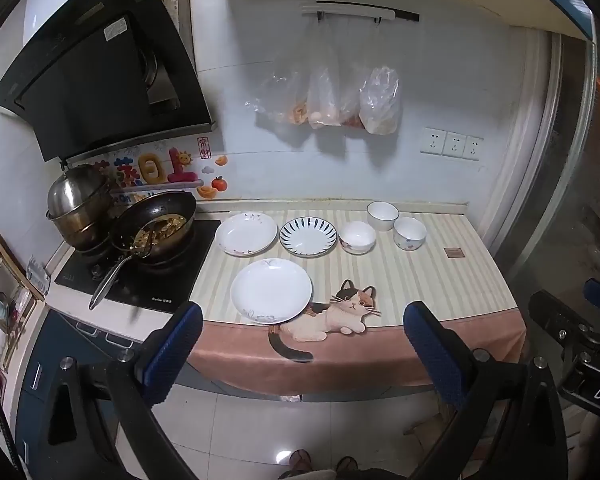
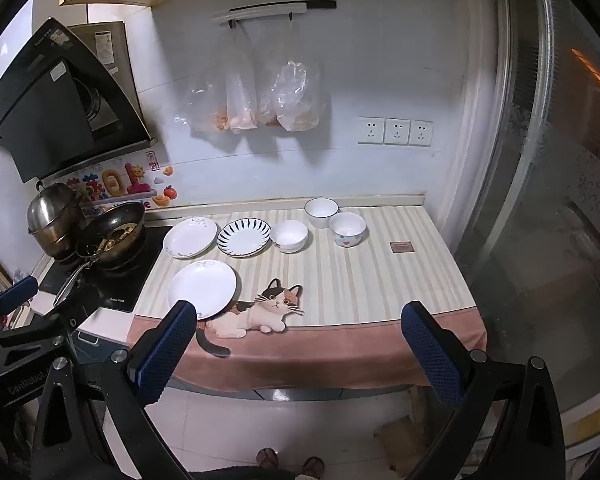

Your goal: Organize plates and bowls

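On the striped cloth lie a near white plate, a far white plate and a blue-striped plate. Three white bowls stand to their right: one beside the striped plate, one at the back, one with a small print. My left gripper is open and empty, in front of the counter edge. My right gripper is open and empty, also short of the counter.
A hob at the left carries a wok with food and a steel pot. A range hood hangs above. Plastic bags hang on the wall. A small brown coaster lies at the right. The right gripper shows at the left view's right edge.
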Demonstrator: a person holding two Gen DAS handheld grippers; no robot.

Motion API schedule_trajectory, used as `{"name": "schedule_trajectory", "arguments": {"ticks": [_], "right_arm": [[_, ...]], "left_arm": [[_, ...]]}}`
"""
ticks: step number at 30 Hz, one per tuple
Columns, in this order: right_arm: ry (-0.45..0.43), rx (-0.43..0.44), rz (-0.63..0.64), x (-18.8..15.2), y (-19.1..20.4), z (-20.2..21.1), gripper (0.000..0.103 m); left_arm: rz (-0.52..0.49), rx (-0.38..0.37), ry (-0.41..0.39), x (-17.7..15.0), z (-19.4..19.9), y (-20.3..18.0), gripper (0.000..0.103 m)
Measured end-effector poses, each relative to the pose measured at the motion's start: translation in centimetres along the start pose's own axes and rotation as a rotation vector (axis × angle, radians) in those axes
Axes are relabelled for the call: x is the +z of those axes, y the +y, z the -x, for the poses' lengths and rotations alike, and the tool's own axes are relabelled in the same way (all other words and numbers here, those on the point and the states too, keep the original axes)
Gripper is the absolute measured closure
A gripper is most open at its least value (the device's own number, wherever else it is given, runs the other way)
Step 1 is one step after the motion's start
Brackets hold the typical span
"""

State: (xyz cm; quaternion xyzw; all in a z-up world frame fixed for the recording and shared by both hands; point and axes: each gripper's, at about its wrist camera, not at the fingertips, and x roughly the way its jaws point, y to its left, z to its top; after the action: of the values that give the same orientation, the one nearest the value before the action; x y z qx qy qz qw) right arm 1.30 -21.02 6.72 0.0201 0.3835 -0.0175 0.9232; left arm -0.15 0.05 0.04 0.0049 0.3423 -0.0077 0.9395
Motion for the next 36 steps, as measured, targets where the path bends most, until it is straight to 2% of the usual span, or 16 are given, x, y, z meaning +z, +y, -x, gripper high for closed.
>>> {"name": "schedule_trajectory", "arguments": {"ticks": [1, 8, 36], "right_arm": [[0.006, 0.002, -0.003, 0.1, 0.0, 0.0, 0.0], [0.009, 0.001, 0.004, 0.0, 0.4, -0.4, 0.0], [-0.014, -0.008, 0.024, 1.5, 0.4, -1.2, 0.0]], "left_arm": [[-0.001, 0.002, 0.023, 0.1, -0.2, 0.0, 0.0], [0.01, 0.001, 0.027, -0.1, -0.2, 1.0, 0.0], [0.014, 0.015, -0.004, 0.7, -0.1, 0.9, 0.0]]}}
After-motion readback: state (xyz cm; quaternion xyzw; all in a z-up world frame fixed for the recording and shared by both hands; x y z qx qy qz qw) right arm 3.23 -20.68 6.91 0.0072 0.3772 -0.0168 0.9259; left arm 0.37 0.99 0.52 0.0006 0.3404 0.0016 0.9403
